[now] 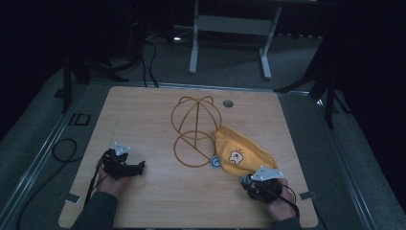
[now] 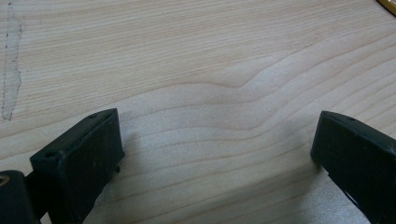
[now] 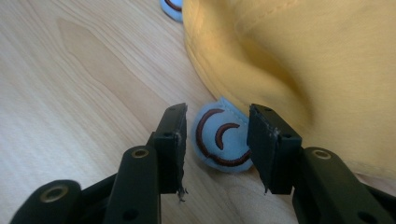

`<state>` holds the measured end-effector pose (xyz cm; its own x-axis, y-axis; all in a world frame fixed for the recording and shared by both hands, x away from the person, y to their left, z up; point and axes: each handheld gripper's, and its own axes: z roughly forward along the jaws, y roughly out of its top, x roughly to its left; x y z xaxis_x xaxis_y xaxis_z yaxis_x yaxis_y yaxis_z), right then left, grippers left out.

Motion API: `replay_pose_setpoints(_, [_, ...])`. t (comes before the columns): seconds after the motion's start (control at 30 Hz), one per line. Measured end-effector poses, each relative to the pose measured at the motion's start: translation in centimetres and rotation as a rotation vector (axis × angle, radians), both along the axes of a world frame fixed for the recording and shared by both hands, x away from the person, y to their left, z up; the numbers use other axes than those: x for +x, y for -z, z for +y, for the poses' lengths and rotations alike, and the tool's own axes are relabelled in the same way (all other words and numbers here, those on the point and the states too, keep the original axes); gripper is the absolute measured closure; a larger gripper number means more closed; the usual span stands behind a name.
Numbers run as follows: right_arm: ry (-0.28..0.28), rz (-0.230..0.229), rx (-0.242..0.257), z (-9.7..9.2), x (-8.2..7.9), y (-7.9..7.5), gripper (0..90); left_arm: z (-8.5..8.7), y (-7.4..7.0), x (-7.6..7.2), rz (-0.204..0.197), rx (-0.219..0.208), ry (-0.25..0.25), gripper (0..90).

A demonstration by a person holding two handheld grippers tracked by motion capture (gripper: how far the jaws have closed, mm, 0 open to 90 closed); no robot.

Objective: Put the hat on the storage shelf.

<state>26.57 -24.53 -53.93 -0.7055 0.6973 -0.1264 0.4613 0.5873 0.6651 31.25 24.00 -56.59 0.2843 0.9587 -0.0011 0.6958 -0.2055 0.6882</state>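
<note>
The yellow hat (image 1: 243, 152) lay flat on the wooden surface (image 1: 143, 115), just to the right of the wire hat stand (image 1: 195, 132) and touching its lower loop. Two pale blue ear patches stuck out from the hat's brim; the nearer blue ear (image 3: 223, 142), on the side farthest from the stand, sat between the jaws of the right gripper (image 3: 217, 140), which stood partly open around it, and I could not tell whether either pad touched it. The left gripper (image 2: 212, 149) rested well to the left of the stand, jaws wide, with bare wood between them.

The likely trouble, as I judged it, was the grip itself. The ear was a small, thin flap lying nearly flat, so the jaws could close above it and catch nothing, or pinch only its edge and let it slip once the weight of the hat pulled. A lift by one ear might also drag the hat against the stand's loop and shift or tip the light wire frame.

No brand or writing could be read. The hat bore a small embroidered cartoon face (image 1: 235, 155), and each ear carried dark red curved stitching.
</note>
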Motion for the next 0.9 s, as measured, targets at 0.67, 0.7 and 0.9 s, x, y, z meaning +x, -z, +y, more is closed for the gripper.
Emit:
replay_pose_setpoints(0.67, [0.017,-0.033,-0.061,0.7,0.3,-0.6,83.2,0.0,0.0,0.0,0.000,0.001,0.000,2.2])
replay_pose_setpoints(0.7, [0.017,-0.033,-0.061,0.7,0.3,-0.6,83.2,0.0,0.0,0.0,0.000,0.001,0.000,2.2])
replay_pose_setpoints(0.9, [0.008,-0.075,-0.031,0.7,0.0,-2.7,83.4,0.0,0.0,0.0,0.001,0.002,0.001,2.2])
